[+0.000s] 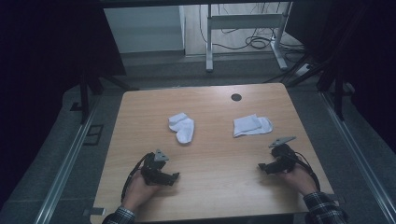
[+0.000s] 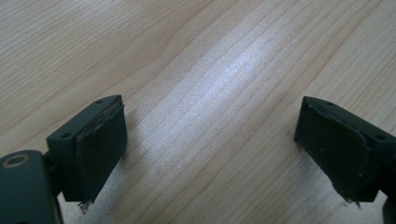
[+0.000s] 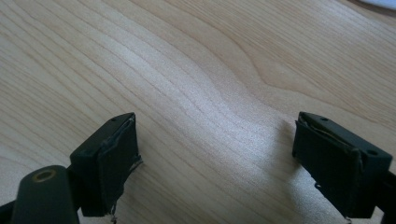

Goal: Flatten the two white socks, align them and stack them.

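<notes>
Wooden table [image 1: 210, 154] lies under both grippers. 2 white socks sit past the jaws, well apart from them: the left sock [image 1: 182, 127] beyond the left gripper [image 1: 173, 177], the right sock [image 1: 251, 125] beyond the right gripper [image 1: 262, 167]. Both grippers have jaws wide apart with only bare wood between them.

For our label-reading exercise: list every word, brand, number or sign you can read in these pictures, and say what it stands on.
None: no readable text anywhere.
The two white socks, left sock and right sock, show no print.
The wooden table bears only grain and a dark round hole.
The left gripper and right gripper carry no label.
</notes>
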`<act>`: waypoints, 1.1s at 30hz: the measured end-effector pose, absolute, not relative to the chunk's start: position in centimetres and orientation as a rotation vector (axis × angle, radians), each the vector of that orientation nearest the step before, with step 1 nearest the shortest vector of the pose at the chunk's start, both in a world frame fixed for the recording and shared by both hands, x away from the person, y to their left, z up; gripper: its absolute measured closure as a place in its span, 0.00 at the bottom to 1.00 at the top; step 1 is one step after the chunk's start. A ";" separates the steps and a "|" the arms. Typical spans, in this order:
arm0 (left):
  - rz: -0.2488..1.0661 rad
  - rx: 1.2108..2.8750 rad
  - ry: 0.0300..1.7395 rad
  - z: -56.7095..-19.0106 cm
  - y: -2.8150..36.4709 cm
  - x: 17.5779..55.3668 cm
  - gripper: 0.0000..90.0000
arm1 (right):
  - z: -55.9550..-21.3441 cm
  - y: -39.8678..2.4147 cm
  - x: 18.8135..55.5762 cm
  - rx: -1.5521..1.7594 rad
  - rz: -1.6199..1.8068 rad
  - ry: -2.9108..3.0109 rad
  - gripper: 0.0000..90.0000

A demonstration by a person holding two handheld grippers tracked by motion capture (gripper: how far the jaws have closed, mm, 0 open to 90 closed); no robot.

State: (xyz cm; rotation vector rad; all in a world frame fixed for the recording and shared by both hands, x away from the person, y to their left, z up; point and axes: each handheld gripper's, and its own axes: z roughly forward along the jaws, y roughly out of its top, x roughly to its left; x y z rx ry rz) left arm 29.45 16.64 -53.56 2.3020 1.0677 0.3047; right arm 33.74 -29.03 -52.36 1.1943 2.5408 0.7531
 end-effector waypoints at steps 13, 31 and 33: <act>0.306 2.301 1.067 -53.6 16.6 29.4 0.10 | -52.0 -29.0 33.8 1.215 0.777 2.559 0.21; 0.307 2.297 1.067 -53.6 16.6 29.4 0.10 | -50.4 -28.9 35.7 1.263 0.803 2.528 0.31; 0.307 2.297 1.067 -53.6 16.6 29.4 0.10 | -50.2 -29.0 36.1 1.271 0.809 2.519 0.31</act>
